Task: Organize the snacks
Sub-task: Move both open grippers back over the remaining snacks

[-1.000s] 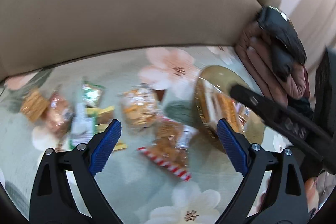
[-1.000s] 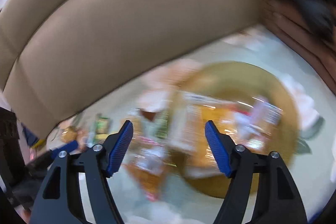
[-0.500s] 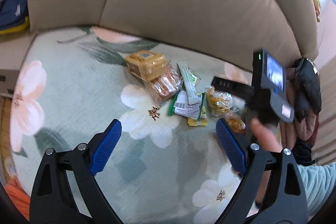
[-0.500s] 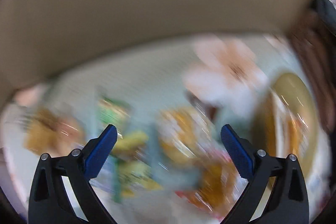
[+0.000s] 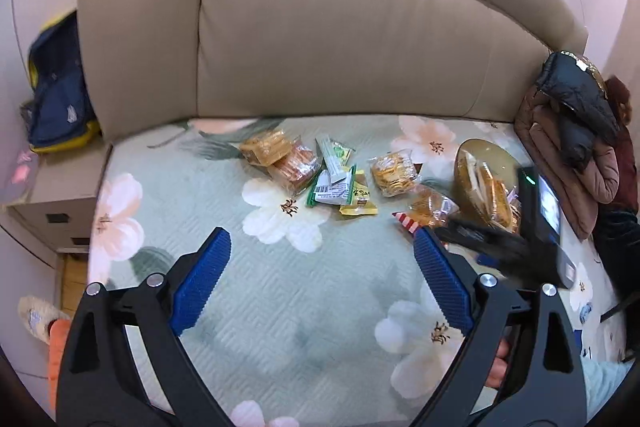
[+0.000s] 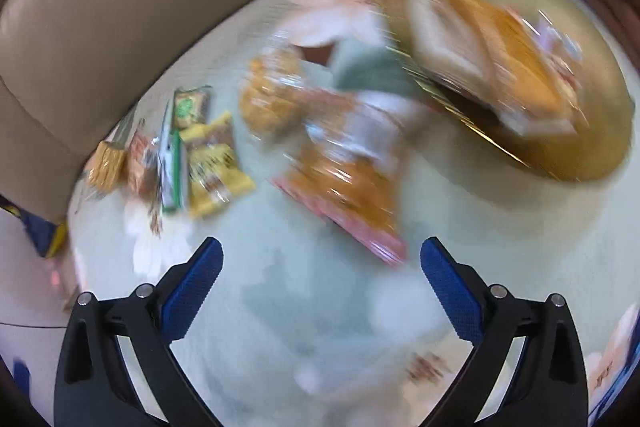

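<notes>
Snack packets lie scattered across my flowered bedspread (image 5: pixel 280 279) below the beige headboard (image 5: pixel 340 39). My left gripper (image 5: pixel 322 275) stands wide and empty over bare quilt. My right gripper (image 6: pixel 322 287) has just been opening; its jaws gape with nothing between them, just short of a red-edged orange packet (image 6: pixel 344 195). Beyond it lie a round cracker bag (image 6: pixel 272 99) and a yellow packet (image 6: pixel 212 163). To the right, the gold tray (image 6: pixel 592 147) holds what appear, through blur, to be several packets.
</notes>
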Motion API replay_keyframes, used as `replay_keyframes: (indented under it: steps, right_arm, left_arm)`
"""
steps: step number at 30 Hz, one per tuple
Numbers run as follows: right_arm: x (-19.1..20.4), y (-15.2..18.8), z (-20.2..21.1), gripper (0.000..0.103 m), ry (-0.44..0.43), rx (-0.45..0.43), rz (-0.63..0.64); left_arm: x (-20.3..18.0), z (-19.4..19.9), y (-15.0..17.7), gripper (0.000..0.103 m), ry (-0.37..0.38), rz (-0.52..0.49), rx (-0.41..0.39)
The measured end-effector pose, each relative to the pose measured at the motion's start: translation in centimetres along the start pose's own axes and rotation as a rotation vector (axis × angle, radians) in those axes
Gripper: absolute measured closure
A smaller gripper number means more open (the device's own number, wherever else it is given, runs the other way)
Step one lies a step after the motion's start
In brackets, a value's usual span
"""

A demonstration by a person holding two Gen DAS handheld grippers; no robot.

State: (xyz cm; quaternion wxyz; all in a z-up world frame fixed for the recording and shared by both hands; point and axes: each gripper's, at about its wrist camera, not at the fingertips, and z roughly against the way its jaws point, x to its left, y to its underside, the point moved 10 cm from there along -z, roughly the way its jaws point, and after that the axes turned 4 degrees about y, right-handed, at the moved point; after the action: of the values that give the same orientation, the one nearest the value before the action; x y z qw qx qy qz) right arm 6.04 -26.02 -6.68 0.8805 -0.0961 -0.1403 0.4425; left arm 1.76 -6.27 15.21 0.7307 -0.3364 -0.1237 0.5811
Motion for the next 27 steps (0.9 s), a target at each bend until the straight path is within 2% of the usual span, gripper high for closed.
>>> replay_keyframes:
  steps: [2,6,9,11,13,17,21,24,27]
  right_arm:
    - [-2.1,0.8,2.0,0.005,-0.038,-0.019,0.013]
    - [-3.3,0.4,7.2,0.005,0.029,-0.177,0.112]
    - [0.3,-0.9,10.4,0.005,-0.006,-0.269,0.222]
    - [3.1,-1.8,11.7,0.005,-0.045,-0.322,0.284]
    - [5.2,-2.3,12.5,0.005,-0.069,-0.349,0.320]
    - [6.7,-2.9,12.9,0.005,-0.092,-0.348,0.372]
    - [6.5,-4.1,11.0,0.005,-0.048,-0.337,0.448]
    - [6.4,-5.3,8.3,0.005,-0.013,-0.342,0.508]
    - [7.1,-5.5,5.0,0.005,-0.013,-0.290,0.558]
  left_arm:
    - [-1.2,2.2,-0.3,0.006,0.018,-0.009,-0.033]
    - [-4.1,4.5,-0.6,0.005,0.061,-0.017,-0.027]
    - [-5.8,5.5,-0.6,0.005,0.051,-0.073,-0.062]
    - [-5.9,5.4,-0.4,0.005,0.009,-0.105,-0.096]
    - [-5.0,4.2,-0.3,0.005,-0.010,-0.097,-0.093]
    - [-2.2,1.6,-1.4,0.005,-0.004,-0.017,-0.080]
    - [1.2,-1.2,-2.7,0.005,0.083,0.088,-0.107]
    - [5.6,-4.7,-2.7,0.005,0.128,0.235,-0.082]
    - [9.2,-8.1,-1.9,0.007,0.160,0.375,-0.020]
